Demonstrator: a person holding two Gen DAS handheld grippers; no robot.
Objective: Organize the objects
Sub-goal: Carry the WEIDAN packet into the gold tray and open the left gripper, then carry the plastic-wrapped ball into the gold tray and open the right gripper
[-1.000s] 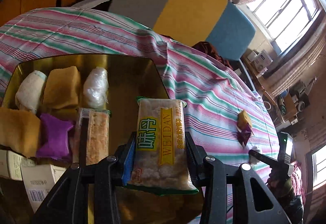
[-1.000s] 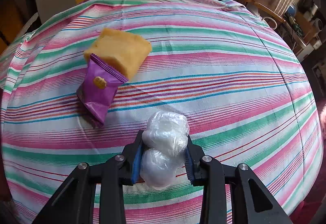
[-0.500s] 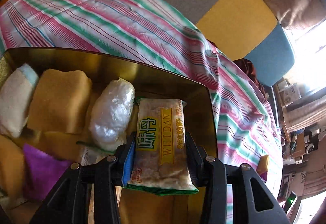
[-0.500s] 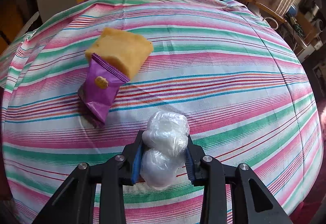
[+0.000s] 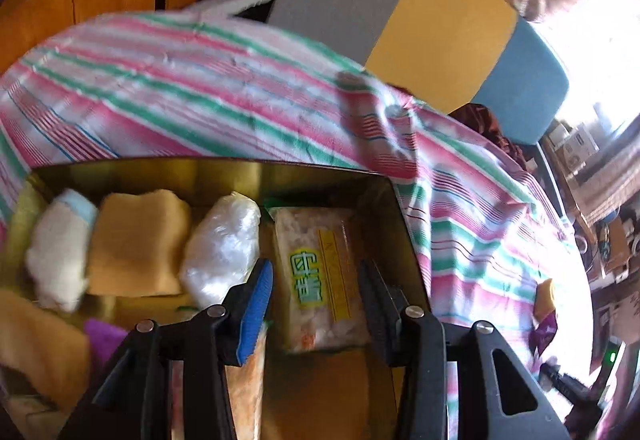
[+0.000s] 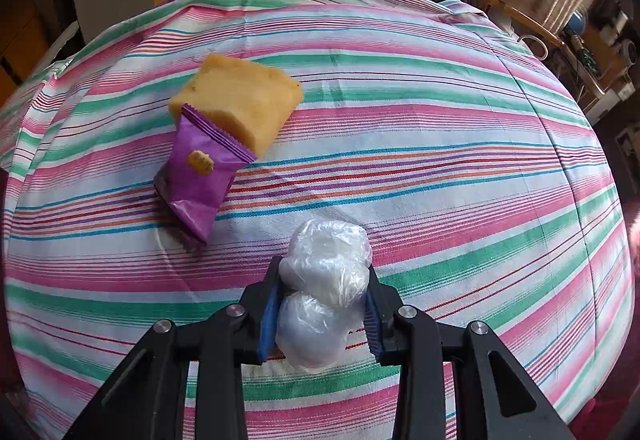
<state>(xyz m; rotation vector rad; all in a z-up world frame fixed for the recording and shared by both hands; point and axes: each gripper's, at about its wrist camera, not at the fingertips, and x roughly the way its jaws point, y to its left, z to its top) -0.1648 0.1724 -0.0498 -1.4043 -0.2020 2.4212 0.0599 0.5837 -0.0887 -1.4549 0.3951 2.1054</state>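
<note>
My left gripper (image 5: 316, 292) is open over a gold tin (image 5: 384, 195). The Weidan snack pack (image 5: 320, 280) lies loose in the tin between the fingers, at its right side. Beside it lie a clear plastic-wrapped bun (image 5: 220, 252), a yellow cake (image 5: 136, 244) and a white roll (image 5: 58, 252). My right gripper (image 6: 320, 304) is shut on a clear plastic-wrapped bundle (image 6: 324, 288) just above the striped cloth (image 6: 440, 159). A yellow cake (image 6: 240, 95) and a purple packet (image 6: 196, 175) lie ahead to the left.
The tin also holds a purple packet (image 5: 102, 336) and more yellow cakes at the left. A grey, yellow and blue chair back (image 5: 440, 31) stands behind the table. The far yellow cake and purple packet (image 5: 544, 304) show at the right. Cluttered shelves (image 6: 580, 19) are at the right.
My left gripper has opened and let go of the Weidan pack, which now lies in the tin. The right gripper still holds the plastic bundle in nearly the same place.
</note>
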